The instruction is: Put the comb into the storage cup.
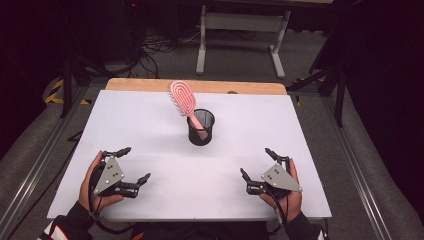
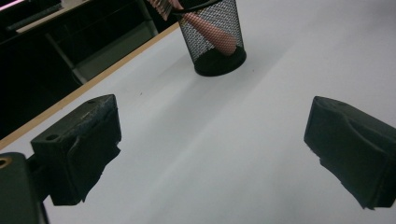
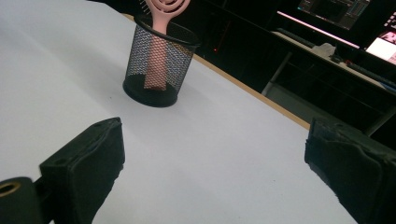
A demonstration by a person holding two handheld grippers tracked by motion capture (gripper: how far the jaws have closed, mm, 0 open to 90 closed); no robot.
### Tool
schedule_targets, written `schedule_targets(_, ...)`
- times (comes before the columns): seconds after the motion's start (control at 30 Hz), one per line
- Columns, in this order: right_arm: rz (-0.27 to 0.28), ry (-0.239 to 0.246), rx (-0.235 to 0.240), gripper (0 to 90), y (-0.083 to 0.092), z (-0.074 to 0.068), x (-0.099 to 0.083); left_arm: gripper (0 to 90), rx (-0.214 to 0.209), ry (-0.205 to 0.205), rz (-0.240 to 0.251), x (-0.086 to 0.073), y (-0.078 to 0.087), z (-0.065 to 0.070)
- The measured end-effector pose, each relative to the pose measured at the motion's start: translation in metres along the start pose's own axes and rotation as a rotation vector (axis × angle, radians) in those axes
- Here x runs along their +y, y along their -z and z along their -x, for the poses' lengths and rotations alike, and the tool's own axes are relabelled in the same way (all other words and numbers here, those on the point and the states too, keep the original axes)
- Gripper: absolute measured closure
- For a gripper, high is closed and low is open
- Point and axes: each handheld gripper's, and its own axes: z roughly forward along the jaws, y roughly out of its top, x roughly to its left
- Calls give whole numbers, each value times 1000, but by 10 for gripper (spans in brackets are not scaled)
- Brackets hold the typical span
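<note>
My left gripper (image 1: 136,163) rests low over the near left part of the white table (image 1: 150,125), its jaws spread wide with nothing between them; in the left gripper view the two black padded fingers (image 2: 79,149) stand far apart at either edge, with bare white surface between. My right gripper (image 1: 256,161) mirrors it on the near right side, jaws just as wide and holding nothing, and in the right gripper view its fingers (image 3: 88,168) frame a bare stretch of the table as well. My hands wrap around the gripper bodies from behind, each under a grey three-cornered plate. The two grippers sit well apart from each other. Farther out, between them and toward the middle of the table, stands the black mesh cup (image 1: 200,127), upright, clear of both grippers. The pink hairbrush (image 1: 184,100) stands in it handle down, its oval slotted head leaning up and to the left above the rim; through the mesh I can see the handle slanting down to the cup's base. Beyond the table's wooden far edge lie grey floor, cables and the legs of another table.
</note>
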Motion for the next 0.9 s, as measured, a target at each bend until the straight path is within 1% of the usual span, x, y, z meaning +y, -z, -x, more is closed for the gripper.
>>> schedule_targets(0.07,-5,-2,-3,58,2,1,-1,47,-5,21,-4,-4,3,0)
schedule_targets(0.17,-18,-2,-4,55,4,2,-4,47,-9,42,-22,-11,4,1)
schedule_targets(0.27,-20,-17,-1,54,7,4,-6,47,-19,57,-38,-16,5,3)
schedule_targets(0.37,-29,-19,-3,53,8,6,-9,47,-18,53,-53,-18,3,5)
schedule_targets(0.47,-28,-29,2,53,7,8,-11,47,-22,65,-51,-18,2,4)
schedule_targets(0.57,-31,-22,12,53,5,7,-12,47,-21,68,-52,-18,2,3)
schedule_targets(0.63,-28,-23,18,53,5,7,-13,47,-18,61,-51,-18,2,3)
schedule_targets(0.73,-23,-24,21,53,5,7,-13,46,-16,71,-48,-18,2,2)
schedule_targets(0.9,-26,-21,19,53,6,6,-13,45,-21,66,-43,-17,1,3)
